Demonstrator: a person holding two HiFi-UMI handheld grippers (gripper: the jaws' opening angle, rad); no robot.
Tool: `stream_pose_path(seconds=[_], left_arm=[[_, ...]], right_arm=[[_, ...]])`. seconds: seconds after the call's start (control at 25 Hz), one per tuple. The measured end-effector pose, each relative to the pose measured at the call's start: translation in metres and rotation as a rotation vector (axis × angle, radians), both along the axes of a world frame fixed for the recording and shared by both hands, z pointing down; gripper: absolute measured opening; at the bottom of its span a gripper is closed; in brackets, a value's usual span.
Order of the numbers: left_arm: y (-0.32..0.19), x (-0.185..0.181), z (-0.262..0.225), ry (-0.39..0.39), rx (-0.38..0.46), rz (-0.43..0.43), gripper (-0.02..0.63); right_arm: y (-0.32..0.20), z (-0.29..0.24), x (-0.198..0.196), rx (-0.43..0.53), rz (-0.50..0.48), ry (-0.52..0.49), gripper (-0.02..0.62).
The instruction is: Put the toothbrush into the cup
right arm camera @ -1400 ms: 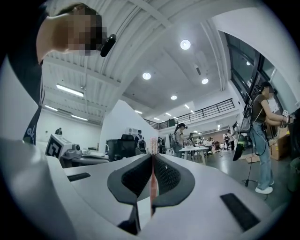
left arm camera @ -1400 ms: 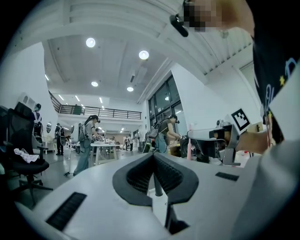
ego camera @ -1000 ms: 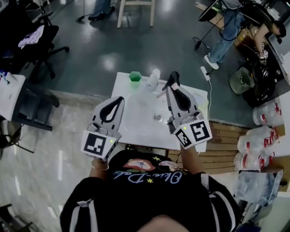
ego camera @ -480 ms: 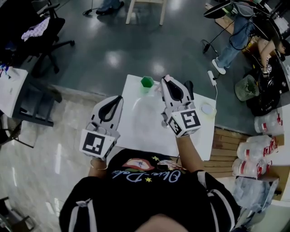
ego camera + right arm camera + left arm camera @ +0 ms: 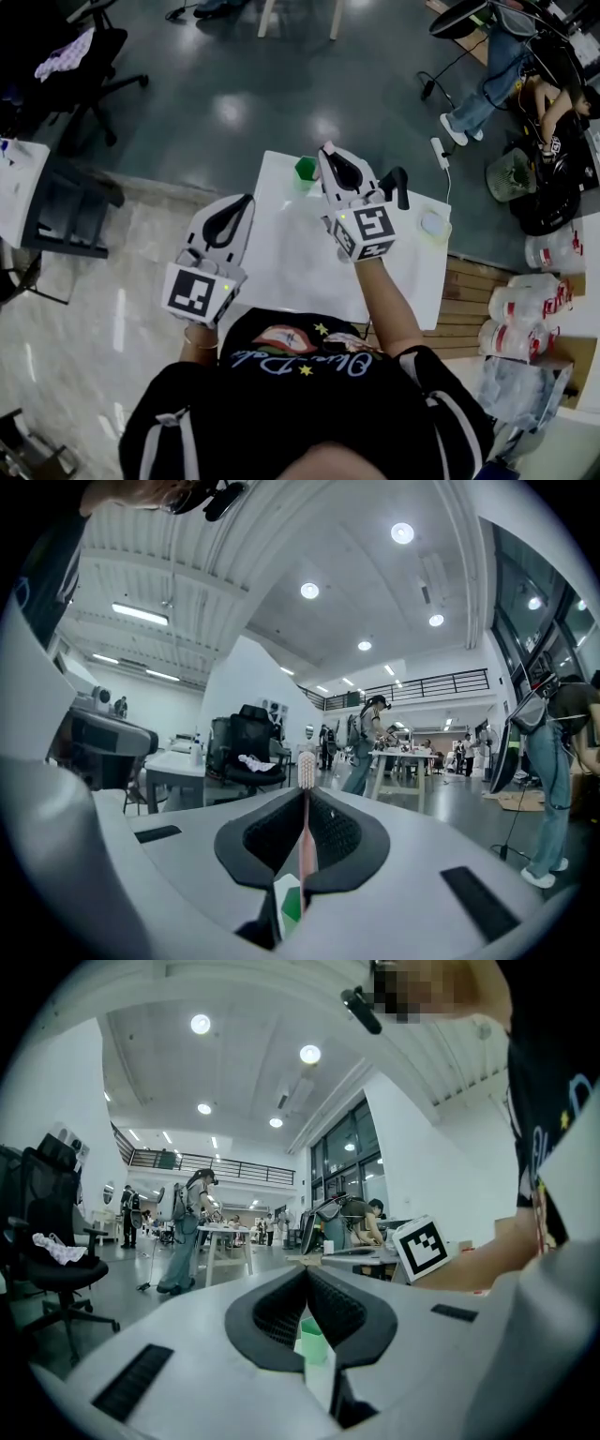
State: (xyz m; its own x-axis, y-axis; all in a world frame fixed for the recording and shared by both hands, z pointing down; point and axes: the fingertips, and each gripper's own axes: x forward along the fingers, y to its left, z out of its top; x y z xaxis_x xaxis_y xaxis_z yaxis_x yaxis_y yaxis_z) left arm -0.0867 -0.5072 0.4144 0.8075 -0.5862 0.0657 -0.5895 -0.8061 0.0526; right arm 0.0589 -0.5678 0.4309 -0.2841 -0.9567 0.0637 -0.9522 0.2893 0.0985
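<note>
A white table [image 5: 281, 267] stands on the glossy grey floor [image 5: 234, 103], with a small pale round lid [image 5: 432, 225] near its corner at 3 o'clock. At 10 o'clock sits a black office chair [image 5: 56, 84] with a pale cloth [image 5: 64, 53] on it, and at 1 o'clock a white power strip [image 5: 439, 153] lies near a person in jeans [image 5: 487, 80]. At 4 o'clock, past some wooden boards [image 5: 469, 291], clear plastic jugs [image 5: 530, 300] are clustered together.
</note>
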Motion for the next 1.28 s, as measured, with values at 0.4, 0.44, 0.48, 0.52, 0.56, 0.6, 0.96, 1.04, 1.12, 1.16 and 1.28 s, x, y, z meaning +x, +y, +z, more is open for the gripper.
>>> stream_pose_path(seconds=[0.4, 0.44, 0.48, 0.52, 0.56, 0.6, 0.96, 1.04, 1.12, 1.16, 1.28], left_arm=[[-0.013, -0.013, 0.013, 0.013, -0.038, -0.031, 0.0], [-0.013, -0.014, 0.013, 0.013, -0.037, -0.033, 0.0], [-0.013, -0.016, 0.013, 0.014, -0.035, -0.035, 0.0], [-0.014, -0.017, 0.013, 0.015, -0.033, -0.038, 0.0], [-0.014, -0.019, 0.013, 0.015, -0.033, -0.042, 0.0], [-0.014, -0.021, 0.013, 0.012, -0.033, -0.047, 0.0], [-0.009, -0.029, 0.016, -0.004, -0.04, -0.066, 0.0], [-0.008, -0.031, 0.016, -0.008, -0.041, -0.072, 0.0], [-0.007, -0.034, 0.017, -0.009, -0.042, -0.082, 0.0], [-0.007, -0.035, 0.017, -0.01, -0.042, -0.085, 0.0], [-0.006, -0.037, 0.017, -0.015, -0.038, -0.089, 0.0]], right_arm=[[-0.022, 0.06, 0.0, -0.154, -0.003, 0.093, 0.011], [-0.024, 0.065, 0.001, -0.167, -0.002, 0.102, 0.011], [-0.026, 0.07, 0.001, -0.18, -0.001, 0.111, 0.011], [-0.027, 0.075, 0.002, -0.191, 0.0, 0.117, 0.011], [-0.029, 0.078, 0.002, -0.2, 0.001, 0.121, 0.011], [-0.03, 0.082, 0.002, -0.208, 0.002, 0.123, 0.011], [-0.035, 0.105, -0.003, -0.262, -0.011, 0.14, 0.011], [-0.036, 0.109, -0.004, -0.273, -0.013, 0.141, 0.011], [-0.037, 0.112, -0.005, -0.278, -0.016, 0.144, 0.011], [-0.037, 0.112, -0.005, -0.278, -0.016, 0.147, 0.011], [-0.039, 0.112, -0.006, -0.282, -0.014, 0.152, 0.012]])
